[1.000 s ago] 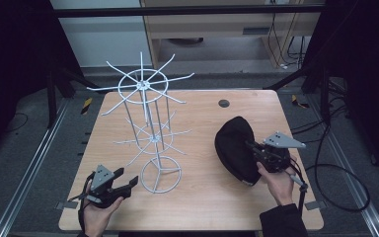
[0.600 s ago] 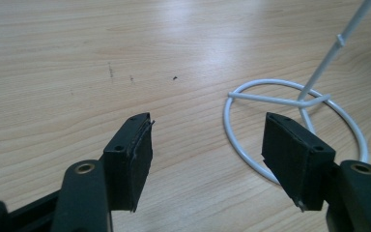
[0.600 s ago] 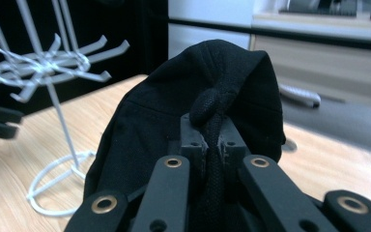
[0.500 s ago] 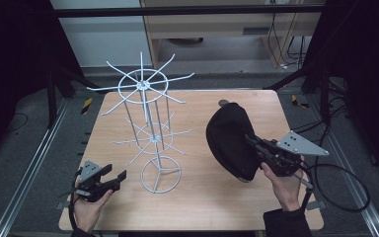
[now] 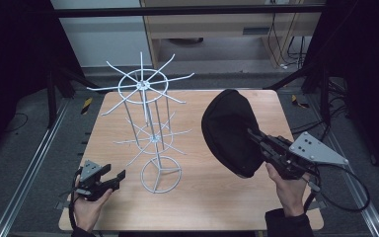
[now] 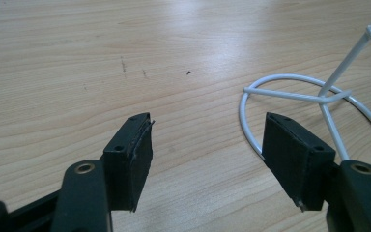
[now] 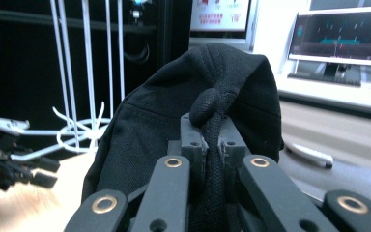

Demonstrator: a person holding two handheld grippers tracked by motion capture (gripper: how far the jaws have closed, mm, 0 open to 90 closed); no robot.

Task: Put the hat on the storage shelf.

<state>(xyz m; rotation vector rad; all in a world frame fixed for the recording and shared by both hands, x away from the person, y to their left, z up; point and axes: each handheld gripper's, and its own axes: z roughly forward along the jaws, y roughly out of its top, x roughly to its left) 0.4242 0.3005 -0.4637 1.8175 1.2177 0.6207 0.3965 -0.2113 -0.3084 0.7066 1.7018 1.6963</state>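
Observation:
A black cap (image 5: 229, 131) hangs in the air over the right half of the table, held up by my right gripper (image 5: 262, 143), which is shut on the cap's edge. In the right gripper view the jaws pinch a rolled black fabric edge of the cap (image 7: 207, 96). A white wire display stand (image 5: 148, 113) with two tiers of spokes rises from a ring base (image 6: 314, 96) near the table's middle. My left gripper (image 5: 109, 177) rests low at the front left, open, just left of the ring base, with nothing between its fingers (image 6: 133, 154).
The wooden table (image 5: 192, 202) ends close behind both hands. Black frame posts and cables stand around it. A dark floor with rails lies to the left and right. In the right gripper view a monitor (image 7: 340, 36) and desk stand behind the cap.
My right gripper has lifted the cap off the table and raised it, tilting it upright. My left gripper has drawn back toward the front left edge and stays open.

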